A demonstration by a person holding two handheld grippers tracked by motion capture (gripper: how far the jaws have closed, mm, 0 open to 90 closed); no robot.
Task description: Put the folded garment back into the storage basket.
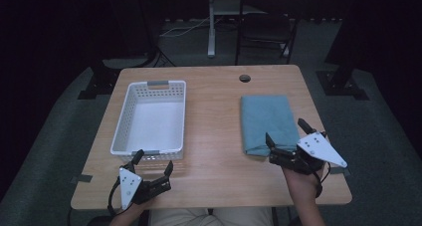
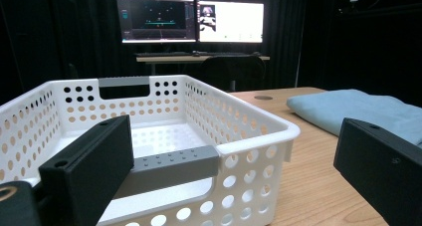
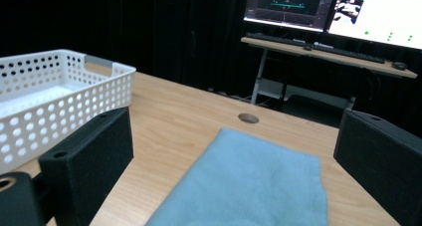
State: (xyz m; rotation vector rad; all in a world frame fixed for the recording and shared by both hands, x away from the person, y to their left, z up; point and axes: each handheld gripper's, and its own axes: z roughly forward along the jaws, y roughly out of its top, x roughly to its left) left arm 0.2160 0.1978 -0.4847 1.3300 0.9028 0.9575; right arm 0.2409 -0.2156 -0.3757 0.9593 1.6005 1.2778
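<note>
When you look down from the high view, a wooden table has a white basket on its left part and a folded blue cloth on its right part. They lie well apart. The basket has holes in its walls and nothing inside. The left gripper is near the front edge of the table, just in front of the basket's near wall. Its jaws are spread wide and hold nothing. The right gripper is at the near end of the cloth. Its jaws are spread wide too, one on each side of the cloth's near right corner. I cannot tell if they touch the cloth. A hand holds this gripper from below.

From the left gripper view, the two black jaws stand far apart. The basket is right in front, very close, and its grey handle is between the jaws but not pinched. The blue cloth lies off to the right on the table. Two lit screens glow at the back of the dark room.

From the right gripper view, the jaws are wide apart again. The blue cloth lies flat between them and below them. The basket sits to the left. A small round hole in the table is just past the far end of the cloth.
</note>
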